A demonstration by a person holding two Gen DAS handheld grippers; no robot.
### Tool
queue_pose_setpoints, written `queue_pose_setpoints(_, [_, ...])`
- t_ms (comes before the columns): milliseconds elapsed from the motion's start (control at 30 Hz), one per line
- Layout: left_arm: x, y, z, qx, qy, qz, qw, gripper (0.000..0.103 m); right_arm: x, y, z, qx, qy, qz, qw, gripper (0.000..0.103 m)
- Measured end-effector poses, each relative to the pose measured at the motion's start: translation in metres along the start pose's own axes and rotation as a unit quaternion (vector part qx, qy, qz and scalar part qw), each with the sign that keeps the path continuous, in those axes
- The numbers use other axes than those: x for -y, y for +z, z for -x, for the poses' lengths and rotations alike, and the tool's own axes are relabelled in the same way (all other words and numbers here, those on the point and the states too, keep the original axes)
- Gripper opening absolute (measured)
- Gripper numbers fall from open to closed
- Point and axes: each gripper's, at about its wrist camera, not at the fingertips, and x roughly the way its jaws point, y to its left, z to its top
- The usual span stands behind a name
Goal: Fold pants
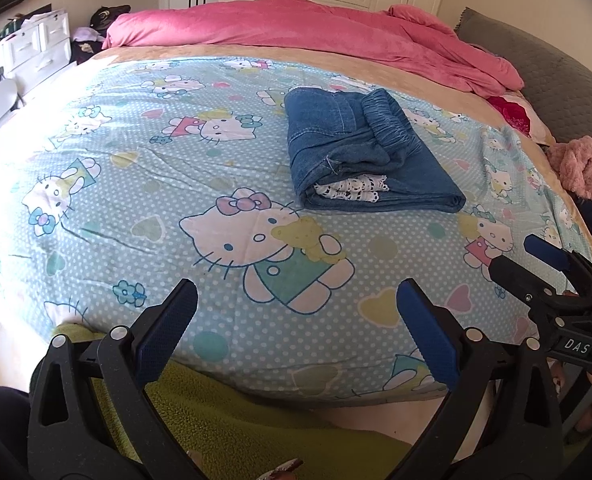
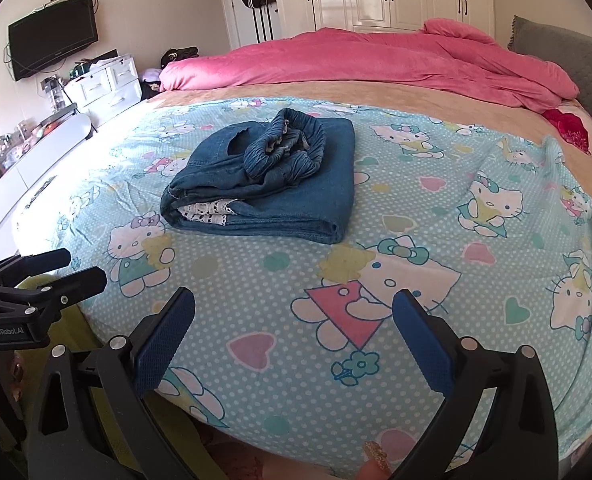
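Observation:
The blue denim pants [image 1: 360,152] lie folded in a compact bundle on the Hello Kitty sheet [image 1: 143,184], elastic waistband on top and white lace trim showing at the near fold. They also show in the right wrist view [image 2: 271,184]. My left gripper [image 1: 296,300] is open and empty, held back over the near edge of the bed, well short of the pants. My right gripper [image 2: 293,308] is open and empty, also back near the bed's edge. Each gripper shows in the other's view: the right one [image 1: 536,256], the left one [image 2: 67,268].
A pink duvet [image 2: 368,60] is bunched along the far side of the bed. A grey headboard [image 1: 544,64] and pink fluffy cloth [image 1: 584,168] are at right. White drawers [image 2: 107,84] and a wall TV [image 2: 51,40] stand left. A green blanket [image 1: 223,412] hangs below the bed's near edge.

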Motion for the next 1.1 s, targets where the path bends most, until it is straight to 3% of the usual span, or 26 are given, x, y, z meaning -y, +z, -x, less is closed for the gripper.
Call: queue_pose_setpoints(1100, [-0.0002,0.0023,0.0073,0.013,0.019,-0.003,0.9997,0.094,-0.0001,0.0018,0.0043,0.002,-0.005,0.005,1.000,0.099])
